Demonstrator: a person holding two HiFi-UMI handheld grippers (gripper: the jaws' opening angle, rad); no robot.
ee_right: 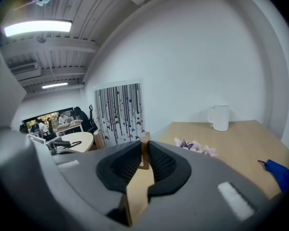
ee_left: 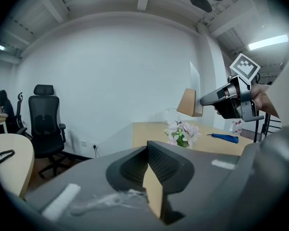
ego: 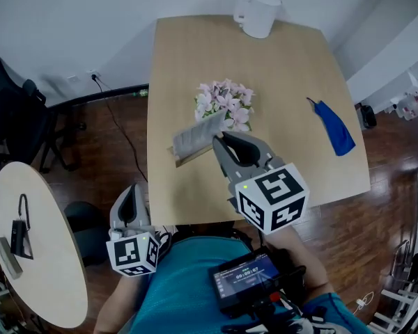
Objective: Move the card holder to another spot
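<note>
The right gripper [ego: 221,141], jaws clamped on the wooden base, holds the card holder [ego: 197,138] above the table [ego: 292,82] beside the flowers [ego: 224,103]; the holder appears light, rigid and top-heavy, so the base is likely the best grip point, while the left gripper [ego: 130,192] has its jaws together and empty.

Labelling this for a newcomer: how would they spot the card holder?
Find the wooden table with pink flowers at its middle. Just left of them, held above the tabletop, is the card holder: a wooden base with a striped card, alone clamped in the right gripper.

Ceiling strip light [ee_right: 38,27] glares; fisheye edges darken and blur.
</note>
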